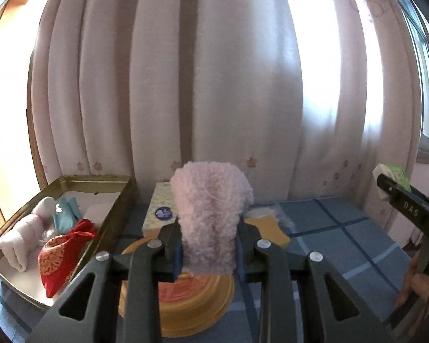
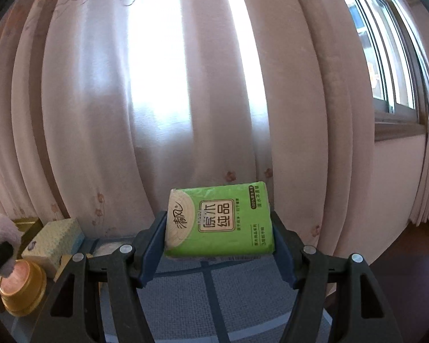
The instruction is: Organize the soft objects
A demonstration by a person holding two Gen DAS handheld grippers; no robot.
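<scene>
Left tool [image 1: 208, 253] pinches fluffy pink cloth [image 1: 211, 217]; right tool [image 2: 218, 253] clamps green tissue pack [image 2: 218, 220].

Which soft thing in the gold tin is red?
The red drawstring pouch with gold patterns, nearest the camera in the gold tin; the rolled towel is pinkish-white, the small cloth light blue.

Likely a home room: pink curtains [image 2: 186, 100], window [image 2: 391, 57], blue checked tablecloth [image 1: 343, 243]
</scene>
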